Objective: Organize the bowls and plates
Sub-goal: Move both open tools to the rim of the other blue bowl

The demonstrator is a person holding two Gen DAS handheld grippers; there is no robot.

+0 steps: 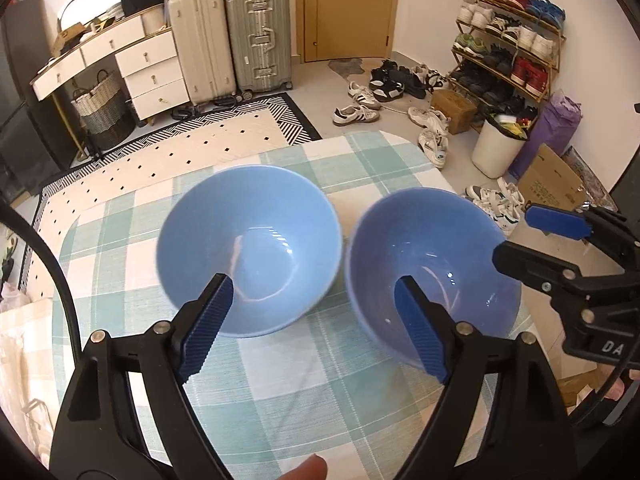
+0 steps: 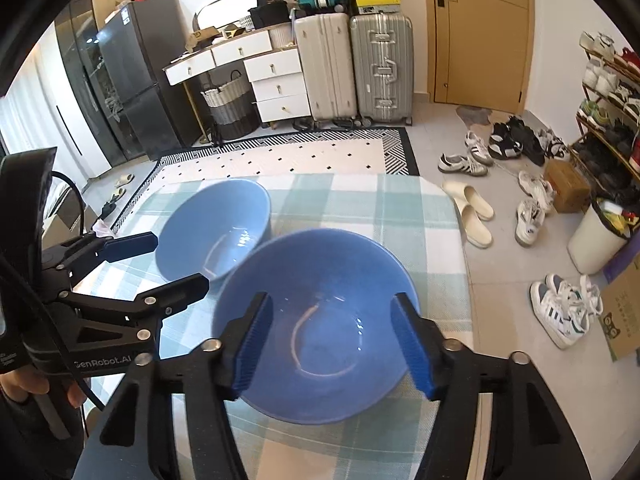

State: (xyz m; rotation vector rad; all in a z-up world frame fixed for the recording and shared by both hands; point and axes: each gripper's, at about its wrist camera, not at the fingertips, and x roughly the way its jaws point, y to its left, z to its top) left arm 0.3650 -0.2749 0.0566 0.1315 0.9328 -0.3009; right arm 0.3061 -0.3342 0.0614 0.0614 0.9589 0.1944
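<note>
**Two blue bowls side by side, both claws spread above them**

A table under a green-and-white checked cloth [image 1: 320,380] fills the near ground of both wrist views; beyond it lie a patterned rug, two upright suitcases, a white chest of drawers, a door and a shoe rack with shoes strewn on the floor. No plates show in either view.

On the cloth sit two blue bowls, upright and empty. The left bowl [image 1: 250,248] and the right bowl [image 1: 434,272] stand just beside each other; their rims come very close, but whether they touch cannot be told from either view. Being round, they offer no long axis to line up with; what counts is the rim.

The left gripper [image 1: 314,322] hangs spread wide above the cloth, with nothing between its pads. The left bowl lies just ahead of its left finger, and the right bowl just ahead of its right finger, so the gap between the fingers looks onto the cloth between the two bowls.

The right gripper [image 2: 334,346] is also spread, and its pads stand over the near rim of the right bowl, one to each side of the bowl's middle, pressing on nothing. That bowl lies directly ahead and below it.

By my reading, each hand is nearer its own bowl, and nesting one in the other would seem the next step; the right claw is already centred, while the left would need to shift towards its bowl's rim.
</note>
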